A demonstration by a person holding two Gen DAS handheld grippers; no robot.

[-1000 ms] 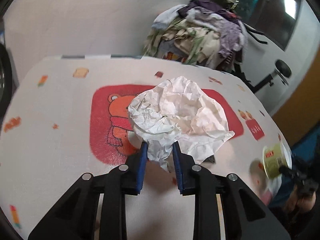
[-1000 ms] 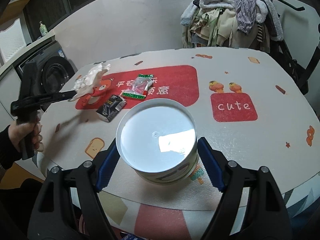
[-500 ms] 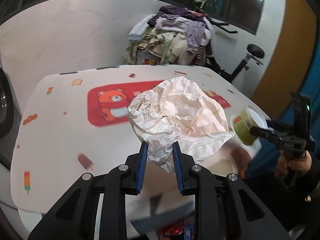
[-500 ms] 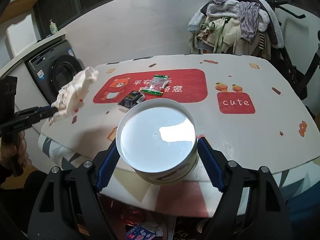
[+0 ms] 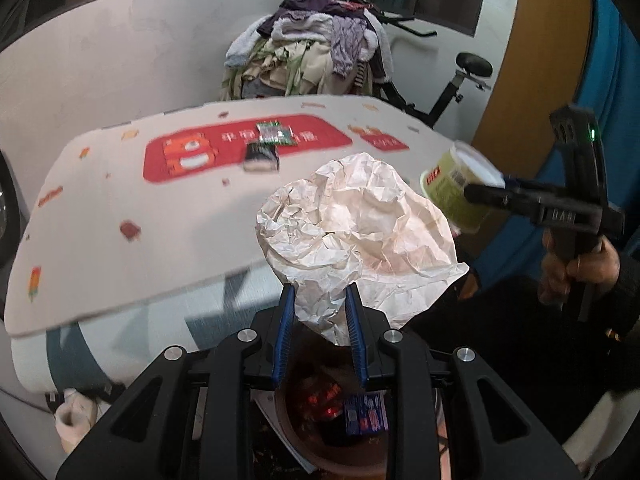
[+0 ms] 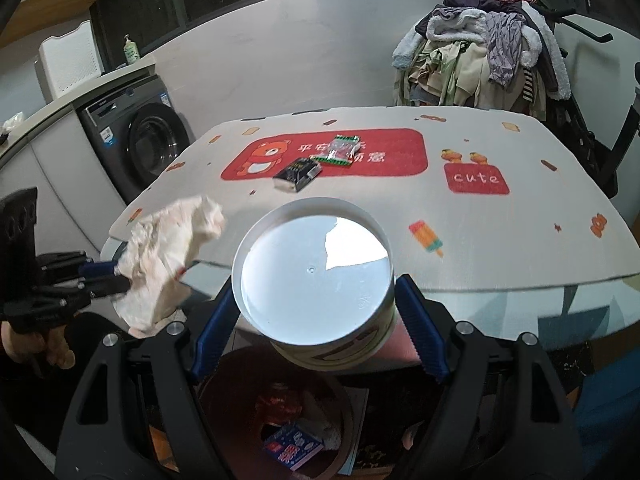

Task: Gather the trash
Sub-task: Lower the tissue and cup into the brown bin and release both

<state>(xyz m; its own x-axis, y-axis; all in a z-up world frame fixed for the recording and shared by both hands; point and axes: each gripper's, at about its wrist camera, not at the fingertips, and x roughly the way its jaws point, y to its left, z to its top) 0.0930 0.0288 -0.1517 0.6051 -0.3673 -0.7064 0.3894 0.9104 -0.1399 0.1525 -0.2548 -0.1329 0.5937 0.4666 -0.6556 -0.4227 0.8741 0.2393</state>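
While the left gripper (image 5: 320, 320) pinches the crumpled paper (image 5: 360, 236) and the right gripper (image 6: 308, 320) clamps the noodle cup (image 6: 316, 276) above the trash bin (image 6: 352, 420), an early release may miss it.

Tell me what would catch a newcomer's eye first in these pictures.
The big crumpled paper pinched in the left gripper and the round white-lidded tub clamped in the right gripper, both over a brown trash bin by the table edge. Behind, two wrappers lie on the red bear tablecloth.
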